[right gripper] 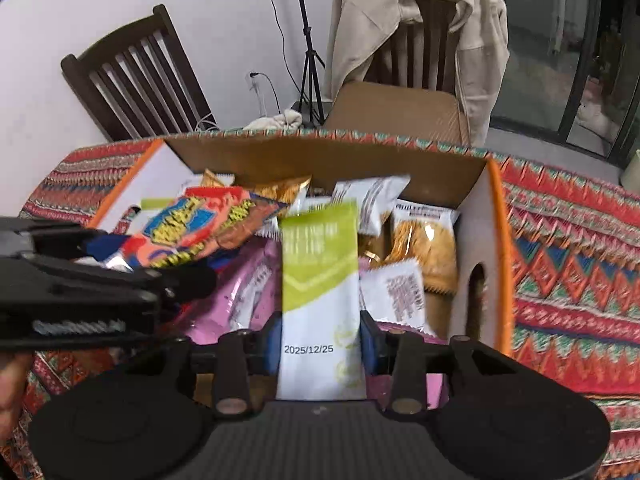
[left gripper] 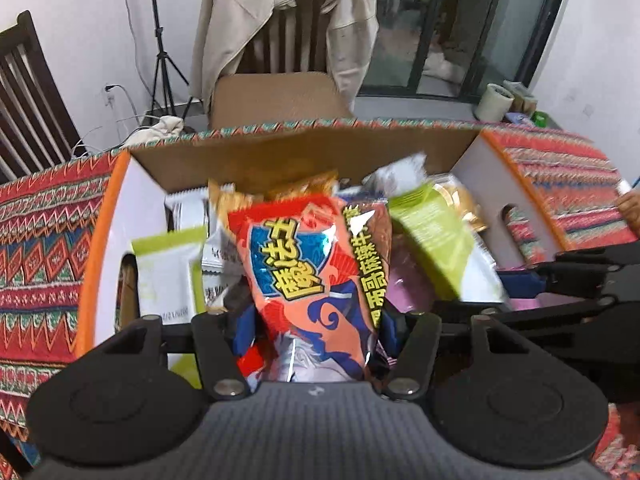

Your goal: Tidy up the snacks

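Both claws hang over the open cardboard box (right gripper: 472, 248) with white sides and orange edges. Left gripper (left gripper: 312, 332) is clenched on a glossy red and blue foil snack bag with yellow lettering (left gripper: 304, 264), blue pads pressing its lower sides. Right gripper (right gripper: 320, 344) is clenched on a flat green and white sachet with a printed date (right gripper: 320, 280), held upright above the middle of the box. Inside the box lie more packets: a clear bag of golden crisps (right gripper: 424, 248) against its right wall, white sachets (right gripper: 376, 200) toward the back, pink wrappers (right gripper: 248, 292) underneath. The box sits at the far edge of the tabletop, on a red patterned woven tablecloth (right gripper: 580, 264). Beyond stand a dark wooden chair (right gripper: 132, 72) and another draped with a beige jacket (right gripper: 400, 8).
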{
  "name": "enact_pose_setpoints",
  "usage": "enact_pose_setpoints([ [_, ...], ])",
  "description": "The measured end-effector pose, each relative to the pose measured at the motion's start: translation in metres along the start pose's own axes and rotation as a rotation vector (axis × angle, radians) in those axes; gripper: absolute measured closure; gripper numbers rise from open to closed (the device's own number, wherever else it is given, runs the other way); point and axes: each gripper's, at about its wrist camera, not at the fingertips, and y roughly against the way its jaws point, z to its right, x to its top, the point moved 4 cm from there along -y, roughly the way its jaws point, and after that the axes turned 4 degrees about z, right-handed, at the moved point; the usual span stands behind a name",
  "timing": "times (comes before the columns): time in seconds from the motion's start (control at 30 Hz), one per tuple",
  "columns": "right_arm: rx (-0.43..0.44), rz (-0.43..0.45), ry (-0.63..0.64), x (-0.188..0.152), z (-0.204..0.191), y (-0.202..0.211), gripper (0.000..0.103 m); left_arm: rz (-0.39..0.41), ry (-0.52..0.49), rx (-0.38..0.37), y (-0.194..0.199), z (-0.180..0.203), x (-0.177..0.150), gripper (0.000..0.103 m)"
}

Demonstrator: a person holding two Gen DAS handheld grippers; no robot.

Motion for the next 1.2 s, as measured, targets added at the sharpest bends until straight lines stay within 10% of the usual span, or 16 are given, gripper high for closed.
enact_pose_setpoints([
  [0.53, 0.005, 0.035, -0.027, 0.003, 0.004, 0.016, 0.044, -0.010, 0.092, 0.010, 0.020, -0.009, -0.003, 0.023],
  [1.2, -0.087, 0.268, 0.045, -0.020, -0.050, 0.211, 0.022, 0.307, 0.038, 0.061, 0.245, -0.001, -0.018, 0.004],
])
